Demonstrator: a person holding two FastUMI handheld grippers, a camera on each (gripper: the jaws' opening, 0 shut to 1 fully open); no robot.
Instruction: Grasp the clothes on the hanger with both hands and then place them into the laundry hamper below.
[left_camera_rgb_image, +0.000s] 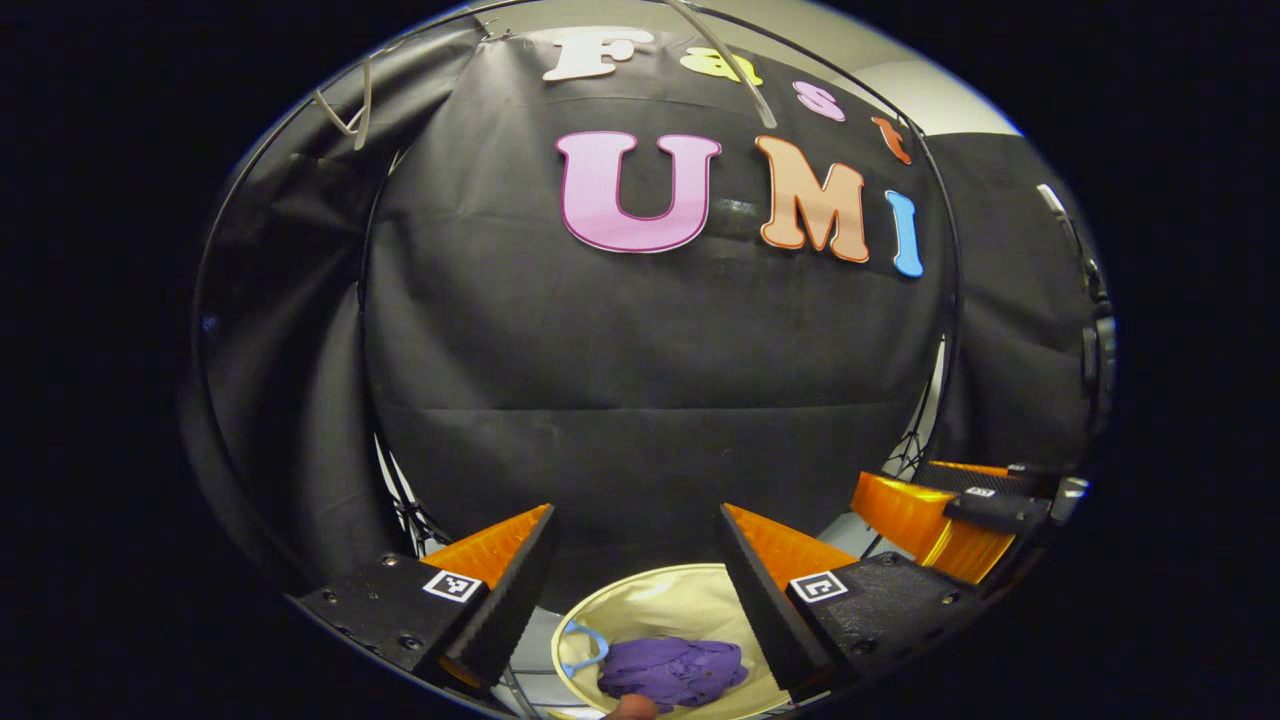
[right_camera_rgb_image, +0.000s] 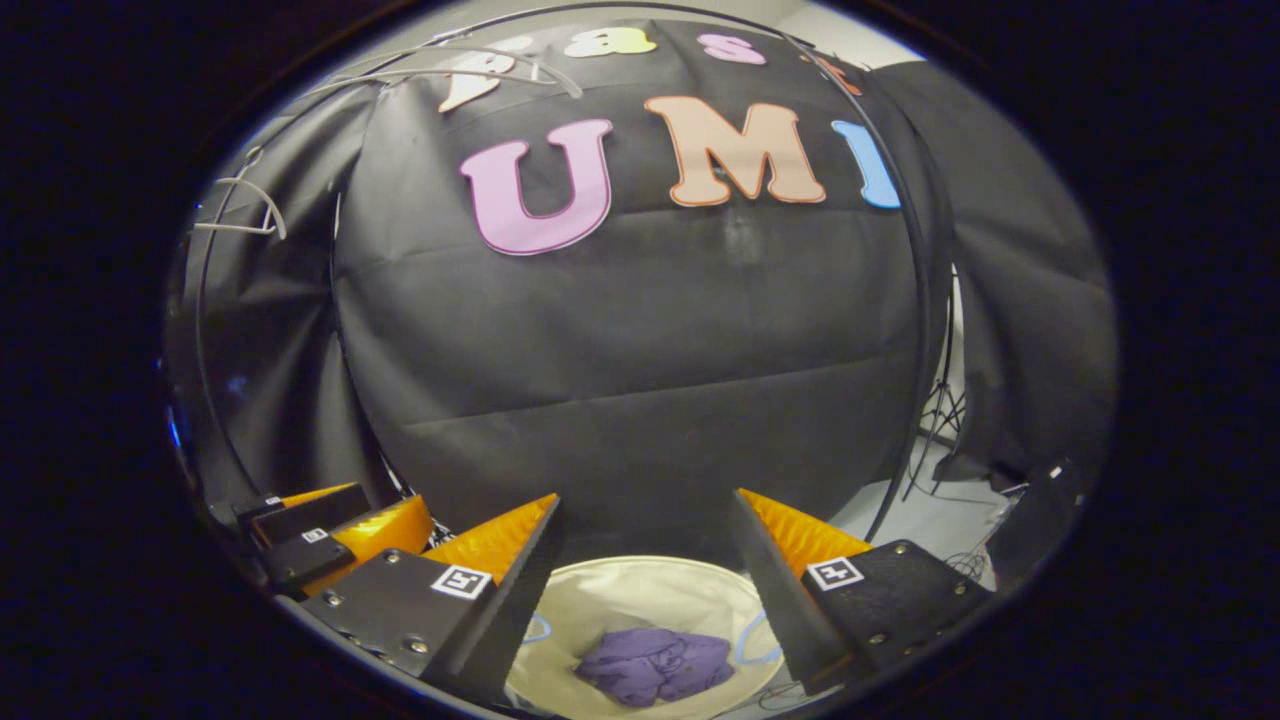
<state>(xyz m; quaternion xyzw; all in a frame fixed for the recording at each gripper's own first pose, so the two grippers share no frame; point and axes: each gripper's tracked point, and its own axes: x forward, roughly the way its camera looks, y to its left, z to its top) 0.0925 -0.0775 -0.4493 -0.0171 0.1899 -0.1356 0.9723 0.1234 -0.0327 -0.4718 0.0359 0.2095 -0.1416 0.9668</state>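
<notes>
The purple clothes (left_camera_rgb_image: 672, 672) lie crumpled in the cream laundry hamper (left_camera_rgb_image: 690, 600) at the bottom centre of both views, below and between each gripper's fingers. The left gripper (left_camera_rgb_image: 637, 580) is wide open and empty; so is the right gripper (right_camera_rgb_image: 645, 590). A bare white hanger (right_camera_rgb_image: 240, 212) hangs upper left.

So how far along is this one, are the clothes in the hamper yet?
It looks finished. The purple garment lies bunched inside the cream laundry hamper below. Both the left gripper and the right gripper hang open above it, holding nothing. The white hanger near the top is bare. Nothing visible is left to move.
</notes>
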